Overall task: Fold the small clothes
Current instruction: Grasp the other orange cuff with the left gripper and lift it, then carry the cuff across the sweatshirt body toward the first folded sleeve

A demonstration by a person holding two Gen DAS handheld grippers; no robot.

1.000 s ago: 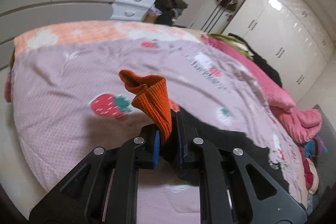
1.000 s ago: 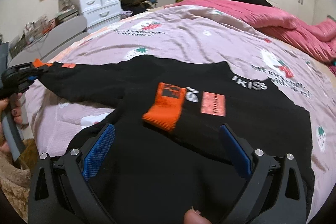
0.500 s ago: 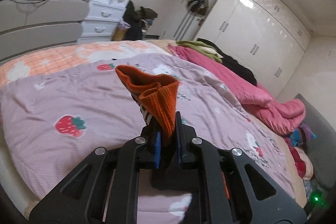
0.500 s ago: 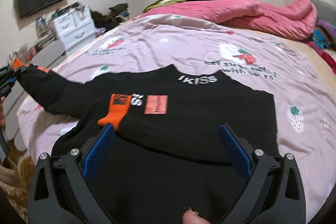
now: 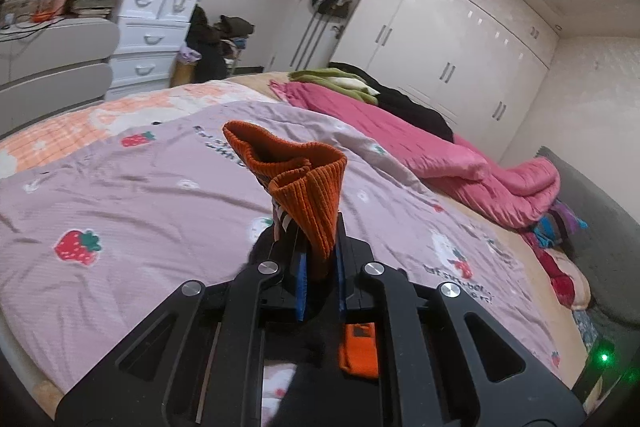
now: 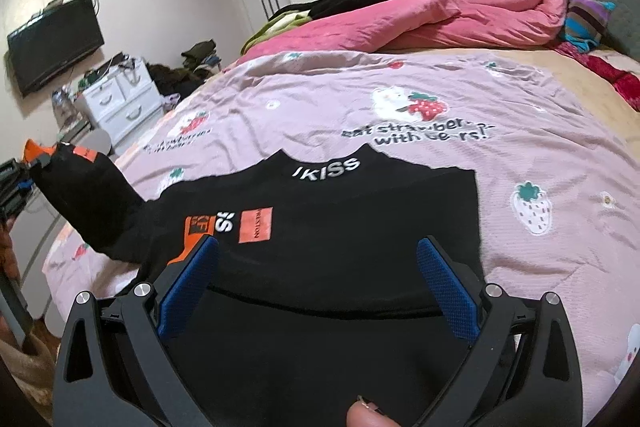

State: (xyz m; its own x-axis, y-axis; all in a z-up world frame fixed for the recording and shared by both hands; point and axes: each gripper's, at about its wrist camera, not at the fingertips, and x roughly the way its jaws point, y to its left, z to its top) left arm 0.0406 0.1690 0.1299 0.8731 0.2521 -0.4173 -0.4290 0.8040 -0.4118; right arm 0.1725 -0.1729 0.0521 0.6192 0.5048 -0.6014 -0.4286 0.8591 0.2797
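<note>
A small black sweater (image 6: 328, 227) with orange patches and white "IKISS" lettering lies flat on the pink strawberry bedspread (image 6: 400, 107). My left gripper (image 5: 318, 267) is shut on the orange ribbed sleeve cuff (image 5: 304, 183) and holds it up above the bed. In the right wrist view that sleeve (image 6: 88, 203) rises off the bed toward the left gripper (image 6: 16, 179) at the far left. My right gripper (image 6: 318, 283) is open and empty, its blue pads (image 6: 188, 287) hovering just over the sweater's body.
A rolled pink duvet (image 6: 460, 15) and dark clothes lie along the far side of the bed. A white drawer unit (image 5: 152, 31) and a grey cabinet stand beyond the bed's left end. White wardrobes (image 5: 460, 39) line the back wall.
My left gripper has lifted the orange cuff higher and swung it toward the sweater's body. My right gripper has stayed open and moved closer over the sweater.
</note>
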